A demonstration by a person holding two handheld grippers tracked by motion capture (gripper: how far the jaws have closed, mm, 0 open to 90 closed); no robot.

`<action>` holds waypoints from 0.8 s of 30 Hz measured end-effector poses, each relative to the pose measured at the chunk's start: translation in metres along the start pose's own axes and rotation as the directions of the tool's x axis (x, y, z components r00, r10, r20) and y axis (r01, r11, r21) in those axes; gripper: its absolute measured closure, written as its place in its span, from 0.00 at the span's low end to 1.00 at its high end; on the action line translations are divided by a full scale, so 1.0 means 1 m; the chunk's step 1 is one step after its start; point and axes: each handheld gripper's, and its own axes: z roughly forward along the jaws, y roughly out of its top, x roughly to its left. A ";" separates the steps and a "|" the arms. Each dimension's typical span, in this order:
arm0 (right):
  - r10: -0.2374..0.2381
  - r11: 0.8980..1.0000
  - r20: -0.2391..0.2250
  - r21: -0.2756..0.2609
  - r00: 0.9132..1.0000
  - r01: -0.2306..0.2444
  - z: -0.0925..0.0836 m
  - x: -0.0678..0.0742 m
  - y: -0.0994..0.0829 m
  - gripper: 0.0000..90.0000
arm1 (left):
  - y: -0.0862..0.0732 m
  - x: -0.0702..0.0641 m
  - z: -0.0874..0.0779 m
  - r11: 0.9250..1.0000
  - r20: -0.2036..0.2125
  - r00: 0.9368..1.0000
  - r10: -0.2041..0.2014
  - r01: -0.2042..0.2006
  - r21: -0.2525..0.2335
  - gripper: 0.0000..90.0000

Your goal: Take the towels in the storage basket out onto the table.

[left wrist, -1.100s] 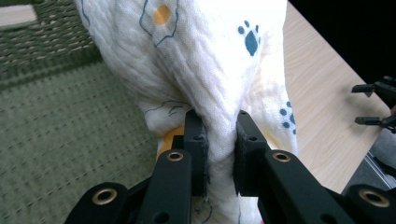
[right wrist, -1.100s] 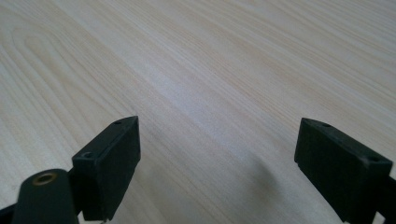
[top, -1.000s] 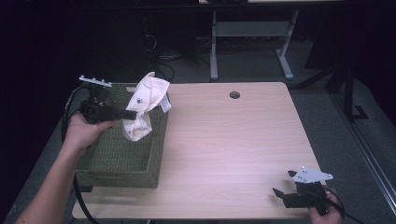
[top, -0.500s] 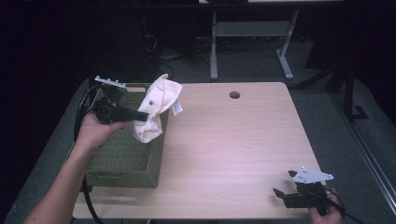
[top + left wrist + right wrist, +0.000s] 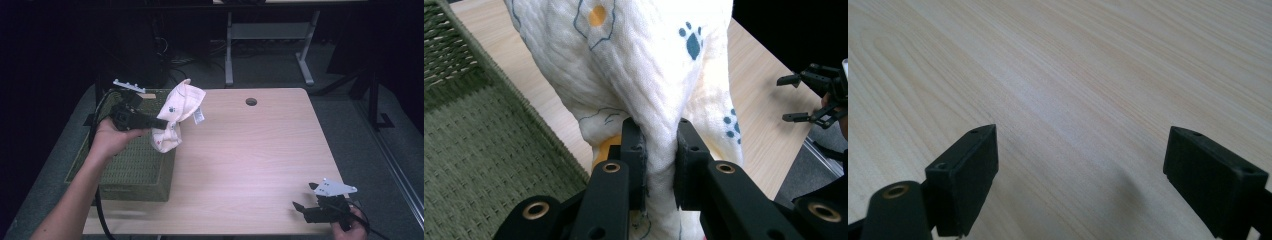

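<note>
The left claw (image 5: pixel 162 122) is pinching a white printed cloth (image 5: pixel 177 115) above the green basket's (image 5: pixel 130 170) right edge, while the right claw (image 5: pixel 302 202) is resting wide open, gripping nothing, near the worktop's (image 5: pixel 250 150) near-right corner.

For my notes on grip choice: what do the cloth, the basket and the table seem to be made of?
Cloth: soft quilted fabric, likely cotton, matte, printed with paws. Basket: green woven fibre or plastic; which one is unclear. Table: pale wood-grain top, smooth, possibly laminate.
</note>
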 end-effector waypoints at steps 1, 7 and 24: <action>0.000 1.000 0.000 0.000 1.000 0.000 0.000 0.000 0.000 0.16 | 0.002 -0.002 0.002 1.000 0.001 1.000 0.002 -0.002 0.001 0.87; 0.007 1.000 -0.002 -0.005 1.000 -0.007 -0.001 0.000 0.000 0.16 | 0.006 -0.007 0.010 1.000 0.015 1.000 0.013 -0.013 0.010 0.87; 0.007 1.000 -0.004 -0.010 1.000 -0.007 -0.002 0.000 0.000 0.16 | 0.016 -0.021 0.031 0.999 0.047 0.998 0.047 -0.048 0.024 0.87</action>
